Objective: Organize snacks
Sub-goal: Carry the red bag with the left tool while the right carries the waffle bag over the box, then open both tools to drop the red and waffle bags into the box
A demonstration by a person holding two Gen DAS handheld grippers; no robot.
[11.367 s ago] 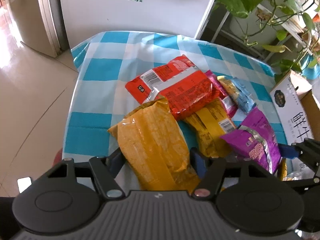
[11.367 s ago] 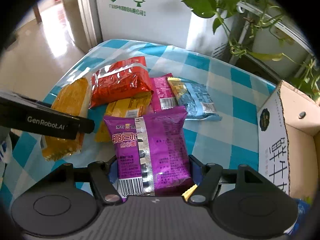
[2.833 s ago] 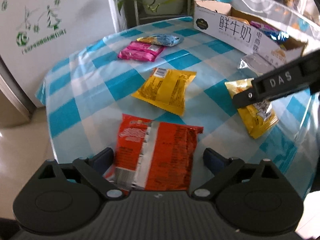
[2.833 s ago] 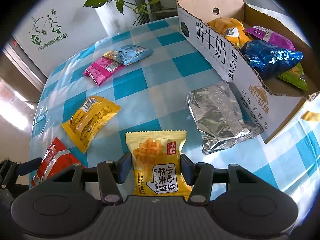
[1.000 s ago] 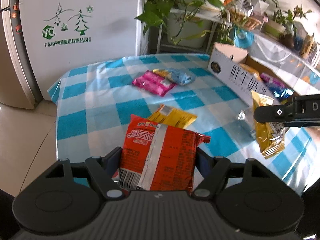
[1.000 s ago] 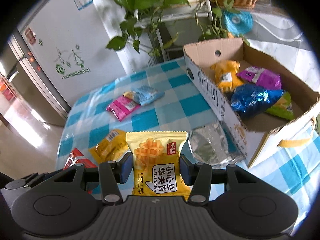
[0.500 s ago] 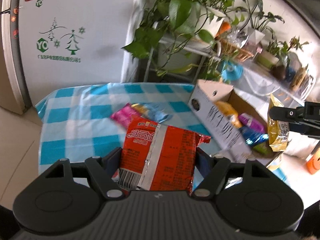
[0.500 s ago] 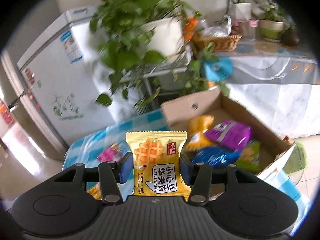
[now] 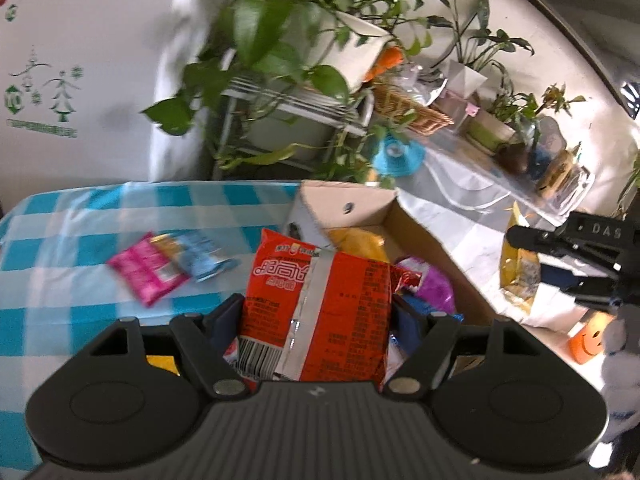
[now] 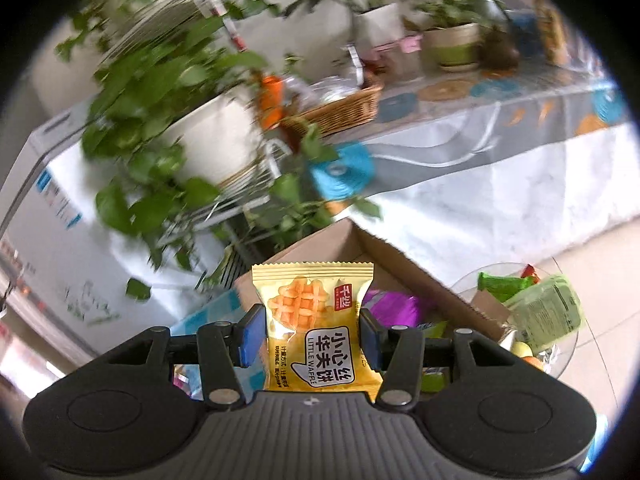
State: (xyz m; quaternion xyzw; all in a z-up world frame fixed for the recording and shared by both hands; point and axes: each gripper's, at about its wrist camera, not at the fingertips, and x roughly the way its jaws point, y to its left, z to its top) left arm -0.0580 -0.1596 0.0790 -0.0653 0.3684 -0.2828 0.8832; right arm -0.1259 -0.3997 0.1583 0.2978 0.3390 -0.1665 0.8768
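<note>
The red snack packet (image 9: 320, 312) stands upright between the blue pads of the left gripper (image 9: 318, 320), which is clamped on its two sides, and it is held up in front of the open cardboard box (image 9: 420, 236). The yellow waffle packet (image 10: 316, 328) sits likewise in the right gripper (image 10: 312, 336), its pads pressed against both edges, above the same box. In the left wrist view the right gripper shows at the far right, beyond the box's far wall. Inside the box lie an orange-yellow bag (image 9: 356, 242), a purple bag (image 9: 432, 284) and a blue one, partly hidden. On the blue-and-white checked tablecloth (image 9: 80, 216) to the left of the box, a pink packet (image 9: 146, 276) and a light blue packet (image 9: 200, 258) lie touching each other. Leafy plants (image 9: 280, 20) rise behind the table.
</note>
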